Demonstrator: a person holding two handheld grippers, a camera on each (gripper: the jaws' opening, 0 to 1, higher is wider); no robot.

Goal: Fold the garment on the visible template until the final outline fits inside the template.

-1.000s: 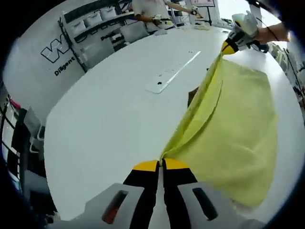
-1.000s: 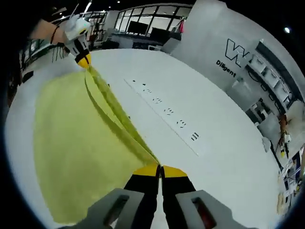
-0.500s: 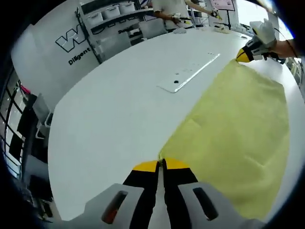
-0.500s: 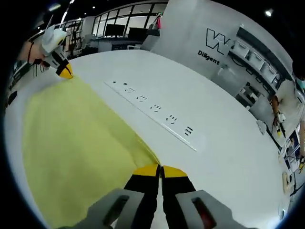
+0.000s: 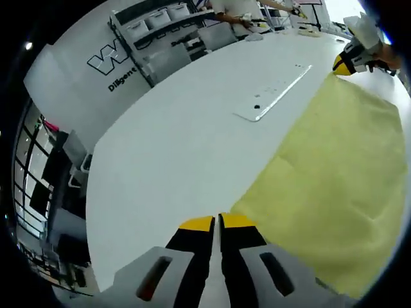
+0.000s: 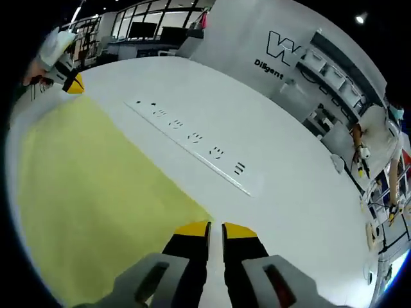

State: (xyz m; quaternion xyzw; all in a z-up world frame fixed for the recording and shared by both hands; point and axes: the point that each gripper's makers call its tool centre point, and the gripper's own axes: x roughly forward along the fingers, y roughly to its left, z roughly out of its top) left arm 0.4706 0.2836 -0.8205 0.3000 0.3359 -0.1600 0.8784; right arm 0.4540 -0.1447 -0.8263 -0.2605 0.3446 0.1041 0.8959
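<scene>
Garment (image 5: pixel 334 173) lies flat on the white table (image 5: pixel 173 141), folded edge laid down — template not discernible. Left gripper (image 5: pixel 217 222) and right gripper (image 6: pixel 216 226) sit just off its corners, jaws narrow with nothing between them. Judgement: one fold placed; further folds likely remain.

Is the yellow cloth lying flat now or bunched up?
Flat. The cloth lies spread smooth on the table, with no raised folds in either view.

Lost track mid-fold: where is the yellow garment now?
The yellow garment lies flat on the white table, right of the power strip in the left gripper view.
</scene>
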